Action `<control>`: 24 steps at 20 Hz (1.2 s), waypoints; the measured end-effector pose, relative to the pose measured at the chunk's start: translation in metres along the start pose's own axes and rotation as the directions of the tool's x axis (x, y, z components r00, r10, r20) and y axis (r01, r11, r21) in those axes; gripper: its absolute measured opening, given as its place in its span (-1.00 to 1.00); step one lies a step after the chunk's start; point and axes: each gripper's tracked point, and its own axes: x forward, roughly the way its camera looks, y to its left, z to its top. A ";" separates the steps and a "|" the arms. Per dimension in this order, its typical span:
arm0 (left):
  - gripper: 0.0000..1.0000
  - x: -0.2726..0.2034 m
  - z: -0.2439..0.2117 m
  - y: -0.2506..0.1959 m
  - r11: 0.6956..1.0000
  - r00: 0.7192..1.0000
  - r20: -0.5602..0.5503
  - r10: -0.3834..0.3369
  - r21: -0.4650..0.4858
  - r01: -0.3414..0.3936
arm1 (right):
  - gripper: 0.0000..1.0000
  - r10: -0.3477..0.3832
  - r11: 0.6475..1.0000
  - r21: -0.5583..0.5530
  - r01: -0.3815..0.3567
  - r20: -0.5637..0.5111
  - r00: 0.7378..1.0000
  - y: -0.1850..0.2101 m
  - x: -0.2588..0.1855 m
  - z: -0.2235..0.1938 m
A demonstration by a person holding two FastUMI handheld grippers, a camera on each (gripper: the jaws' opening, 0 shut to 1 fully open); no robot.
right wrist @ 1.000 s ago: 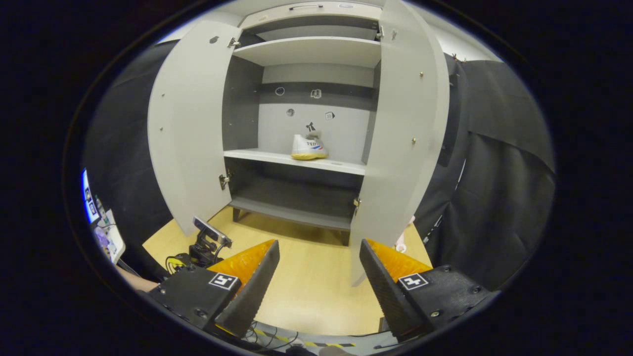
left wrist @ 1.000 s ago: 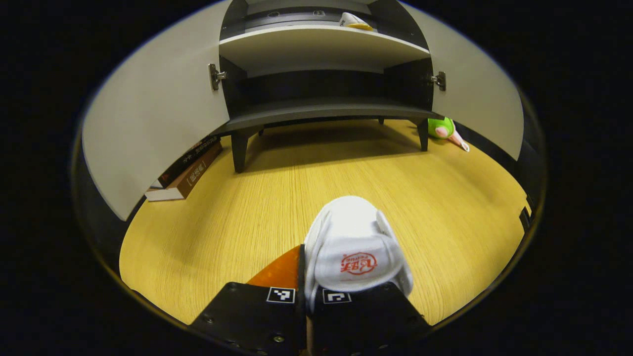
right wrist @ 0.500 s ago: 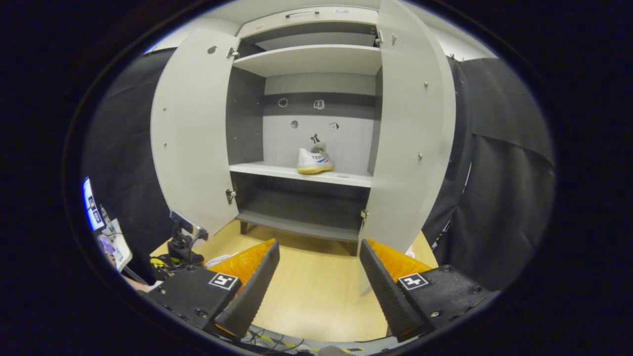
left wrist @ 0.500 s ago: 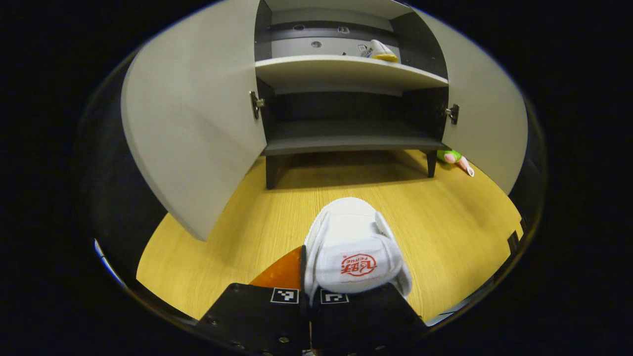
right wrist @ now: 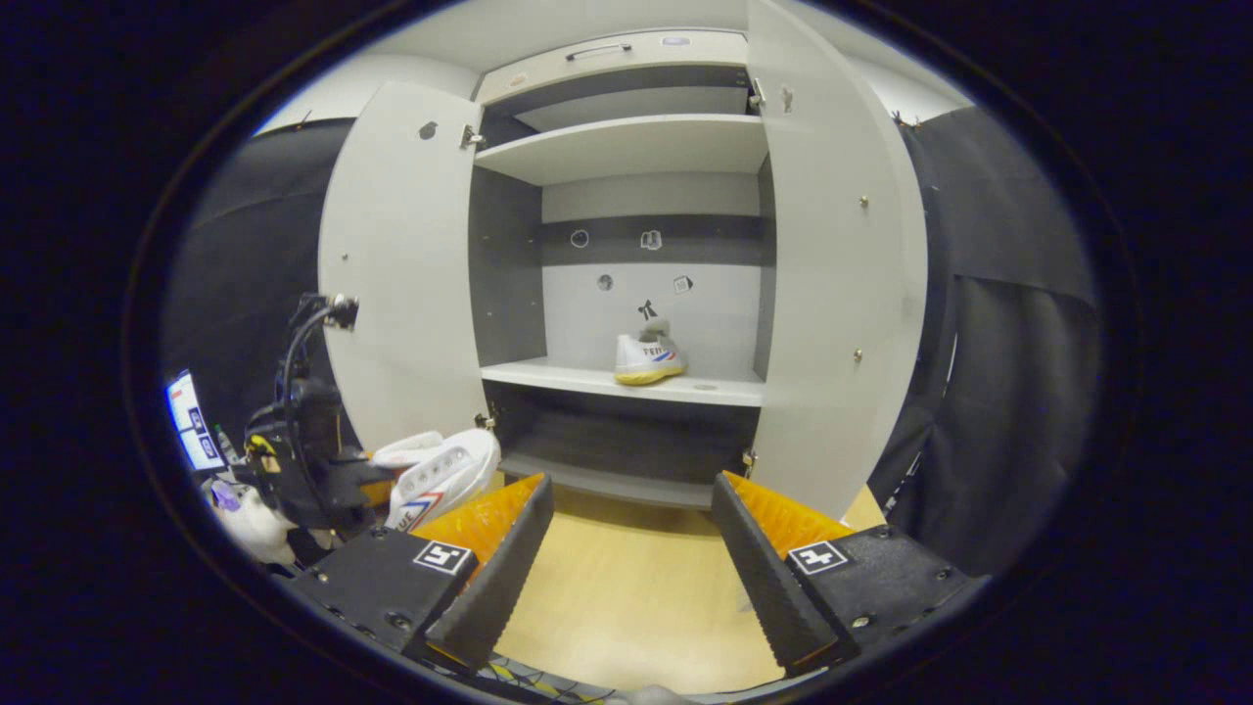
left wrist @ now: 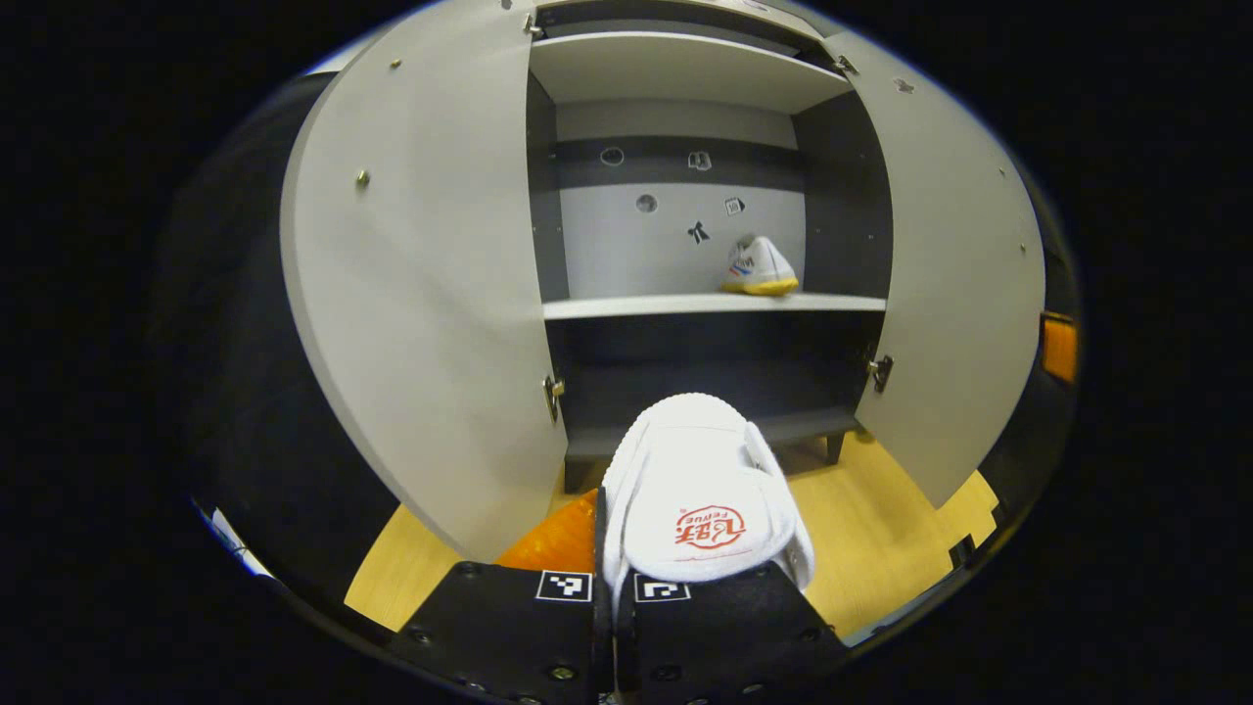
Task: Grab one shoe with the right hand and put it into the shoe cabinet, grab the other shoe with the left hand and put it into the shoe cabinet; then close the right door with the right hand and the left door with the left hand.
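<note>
My left gripper (left wrist: 609, 573) is shut on the heel end of a white shoe (left wrist: 700, 494) with a red logo and holds it up in front of the open shoe cabinet (left wrist: 685, 305). A second white shoe (left wrist: 761, 267) with a yellow sole stands on the middle shelf, toward the right. In the right gripper view that same shelf shoe (right wrist: 648, 359) is straight ahead. My right gripper (right wrist: 631, 548) is open with nothing between its fingers. The held shoe (right wrist: 440, 475) shows low at the left of that view, in front of the left door (right wrist: 401, 294).
Both cabinet doors stand wide open, the left door (left wrist: 431, 294) and the right door (left wrist: 954, 294) flanking the shelves. The lower shelf (right wrist: 607, 480) is bare. Wooden floor (right wrist: 626, 607) runs up to the cabinet. A lit screen (right wrist: 191, 436) sits at the far left.
My left gripper has risen with the shoe, and its view swung up from the floor to the middle shelf. The held shoe has come into the right gripper view; the right gripper stays open.
</note>
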 end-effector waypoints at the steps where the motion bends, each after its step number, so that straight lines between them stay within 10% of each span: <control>1: -0.75 0.007 0.019 0.005 1.000 1.000 0.024 0.009 -0.005 -0.009 | 1.00 0.012 1.000 -0.001 -0.012 0.003 1.000 0.001 0.002 0.001; 15: -0.77 0.160 0.182 -0.010 0.997 0.979 0.190 0.070 -0.028 -0.066 | 1.00 0.131 0.990 -0.040 -0.133 -0.041 0.991 0.013 0.029 -0.006; 24: -0.77 0.280 0.133 -0.019 0.993 0.995 -0.017 0.096 0.064 -0.094 | 1.00 0.071 0.997 -0.030 -0.074 -0.091 0.993 -0.012 0.036 -0.011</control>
